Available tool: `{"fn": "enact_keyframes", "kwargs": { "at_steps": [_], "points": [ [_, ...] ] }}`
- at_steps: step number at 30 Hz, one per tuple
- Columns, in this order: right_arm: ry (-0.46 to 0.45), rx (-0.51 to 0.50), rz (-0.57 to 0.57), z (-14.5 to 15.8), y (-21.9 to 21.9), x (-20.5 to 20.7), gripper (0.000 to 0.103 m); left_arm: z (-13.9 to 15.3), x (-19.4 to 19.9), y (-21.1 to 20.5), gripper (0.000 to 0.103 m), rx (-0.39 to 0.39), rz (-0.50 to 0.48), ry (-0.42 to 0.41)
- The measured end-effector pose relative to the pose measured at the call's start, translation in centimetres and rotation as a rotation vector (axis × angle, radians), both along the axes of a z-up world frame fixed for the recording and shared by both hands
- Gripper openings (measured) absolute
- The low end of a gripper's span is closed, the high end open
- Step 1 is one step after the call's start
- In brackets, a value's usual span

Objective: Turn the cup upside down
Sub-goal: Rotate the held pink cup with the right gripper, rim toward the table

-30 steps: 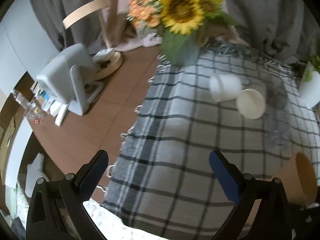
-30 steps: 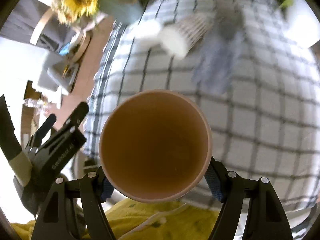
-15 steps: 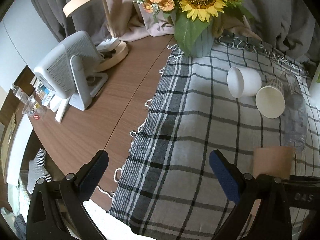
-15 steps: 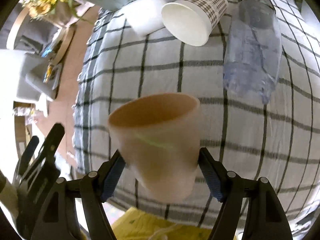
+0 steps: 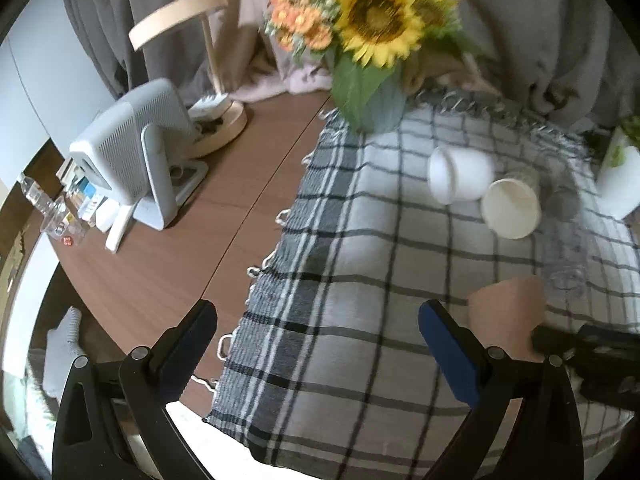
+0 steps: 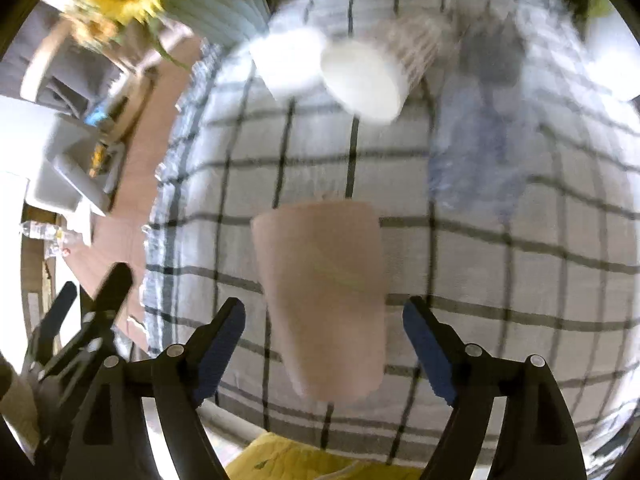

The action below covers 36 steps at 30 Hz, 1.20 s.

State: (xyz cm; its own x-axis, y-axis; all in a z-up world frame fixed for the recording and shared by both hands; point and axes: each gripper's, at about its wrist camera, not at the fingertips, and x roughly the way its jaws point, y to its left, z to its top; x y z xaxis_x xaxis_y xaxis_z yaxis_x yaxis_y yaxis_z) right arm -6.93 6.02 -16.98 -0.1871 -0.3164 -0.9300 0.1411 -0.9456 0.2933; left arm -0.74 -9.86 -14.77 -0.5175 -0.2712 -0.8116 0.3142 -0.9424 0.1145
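A tan paper cup (image 6: 324,296) stands between my right gripper's (image 6: 324,344) spread fingers on the checked cloth, its wide rim toward the cloth. There are gaps on both sides, so the right gripper is open. The cup also shows in the left wrist view (image 5: 506,316), with the right gripper's black body beside it. My left gripper (image 5: 318,340) is open and empty over the cloth's near left part.
A white cup (image 5: 460,174) and a patterned paper cup (image 5: 512,206) lie on their sides at the back, next to a lying clear bottle (image 6: 484,148). A sunflower vase (image 5: 380,108), a white pot (image 5: 620,176) and a grey device (image 5: 132,152) stand around.
The right gripper turned the tan cup from mouth-up to mouth-down, set it on the cloth and opened off it. The left gripper stayed open and shifted slightly.
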Motion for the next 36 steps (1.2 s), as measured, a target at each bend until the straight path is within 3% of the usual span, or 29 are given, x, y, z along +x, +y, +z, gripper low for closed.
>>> {"fn": "enact_keyframes", "kwargs": {
  "at_steps": [4, 9, 15, 23, 32, 36],
  "points": [
    [0.165, 0.056, -0.026, 4.2, 2.0, 2.4, 0.083, 0.8, 1.6, 2.4, 0.103, 0.012, -0.035, 0.060],
    [0.234, 0.131, -0.022, 5.6, 4.8, 4.0, 0.084, 0.1, 3.4, 6.4, 0.103, 0.019, -0.072, 0.121],
    [0.198, 0.204, -0.010, 3.6, 8.4, 4.6, 0.084, -2.3, 5.2, 10.9, 0.103, -0.004, -0.110, 0.187],
    [0.150, 0.282, 0.011, 0.3, 12.3, 5.7, 0.084, -6.4, 5.0, 15.0, 0.102, -0.060, -0.089, 0.230],
    [0.104, 0.295, 0.026, -1.5, 13.9, 6.0, 0.084, -8.8, 3.9, 16.0, 0.082, -0.058, -0.035, 0.218],
    [0.099, 0.294, 0.028, -1.8, 14.2, 6.1, 0.084, -9.3, 3.7, 16.4, 0.064, -0.044, -0.051, 0.211]
  ]
}}
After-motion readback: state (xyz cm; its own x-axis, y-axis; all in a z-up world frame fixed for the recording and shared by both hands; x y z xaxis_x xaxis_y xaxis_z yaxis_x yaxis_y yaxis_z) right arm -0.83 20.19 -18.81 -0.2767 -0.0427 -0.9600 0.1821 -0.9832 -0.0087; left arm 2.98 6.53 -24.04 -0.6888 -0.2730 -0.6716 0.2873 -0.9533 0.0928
